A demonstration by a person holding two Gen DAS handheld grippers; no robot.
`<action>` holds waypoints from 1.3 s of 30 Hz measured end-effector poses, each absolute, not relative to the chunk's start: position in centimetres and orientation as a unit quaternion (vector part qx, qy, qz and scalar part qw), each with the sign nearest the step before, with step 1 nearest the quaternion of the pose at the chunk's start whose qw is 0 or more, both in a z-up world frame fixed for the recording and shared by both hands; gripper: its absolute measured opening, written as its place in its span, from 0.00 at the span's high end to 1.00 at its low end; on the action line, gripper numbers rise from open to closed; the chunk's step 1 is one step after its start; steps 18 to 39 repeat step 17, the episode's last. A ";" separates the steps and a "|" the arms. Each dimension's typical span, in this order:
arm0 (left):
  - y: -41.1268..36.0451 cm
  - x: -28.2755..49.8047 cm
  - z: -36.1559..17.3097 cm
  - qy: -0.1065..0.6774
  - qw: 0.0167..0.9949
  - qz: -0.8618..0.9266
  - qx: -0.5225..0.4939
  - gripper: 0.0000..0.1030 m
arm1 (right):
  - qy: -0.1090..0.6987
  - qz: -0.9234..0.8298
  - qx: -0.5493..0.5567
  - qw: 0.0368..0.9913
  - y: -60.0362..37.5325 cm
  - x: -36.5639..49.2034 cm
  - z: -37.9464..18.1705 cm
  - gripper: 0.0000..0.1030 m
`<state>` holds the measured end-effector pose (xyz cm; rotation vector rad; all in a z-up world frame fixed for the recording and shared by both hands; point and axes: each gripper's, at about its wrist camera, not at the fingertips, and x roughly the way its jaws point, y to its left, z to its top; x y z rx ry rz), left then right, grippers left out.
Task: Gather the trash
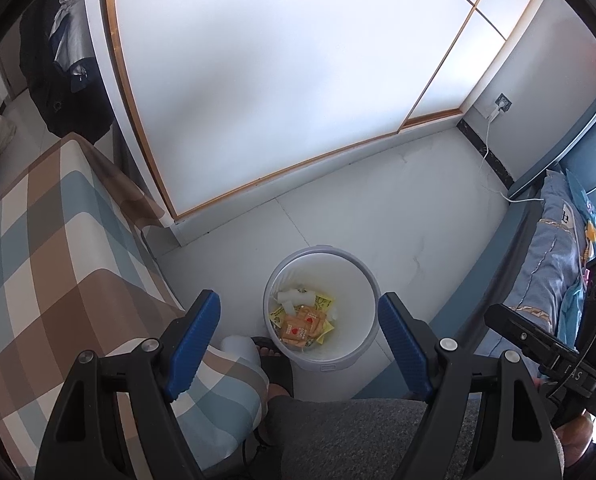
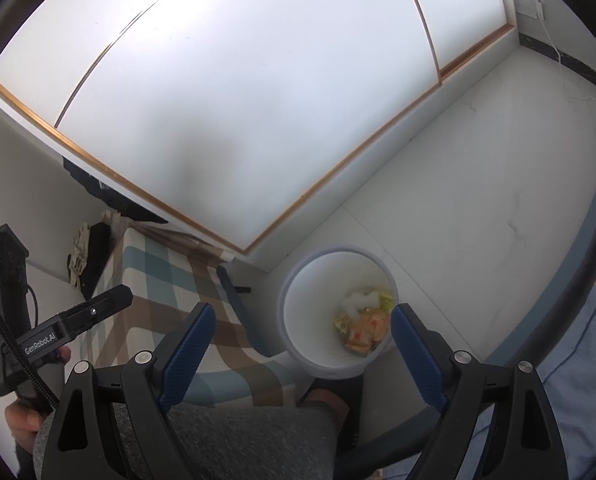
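Hovering: both jaws are being held wide and empty, left gripper and right gripper, above the round white plastic bin holding orange and yellow wrappers; remaining trash should be located before any descent is made.

The left gripper hangs open and empty above a white bin of wrappers on the floor, beside a checked stool.

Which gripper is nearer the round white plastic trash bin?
Hard to call. Left gripper hovers open directly above the round white plastic trash bin; right gripper hovers open, offset to its left.
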<state>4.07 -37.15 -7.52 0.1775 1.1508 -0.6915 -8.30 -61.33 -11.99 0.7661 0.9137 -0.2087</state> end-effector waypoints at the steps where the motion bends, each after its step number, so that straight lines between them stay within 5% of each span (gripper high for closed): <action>1: -37.1 4.1 -7.6 0.534 0.779 -0.318 0.080 0.24 | 0.429 -0.098 0.360 0.822 -61.3 -8.3 -12.0 0.13; 39: -35.7 3.6 -6.9 0.521 0.787 -0.328 0.048 0.24 | 0.421 -0.099 0.350 0.831 -60.3 -8.6 -10.4 0.13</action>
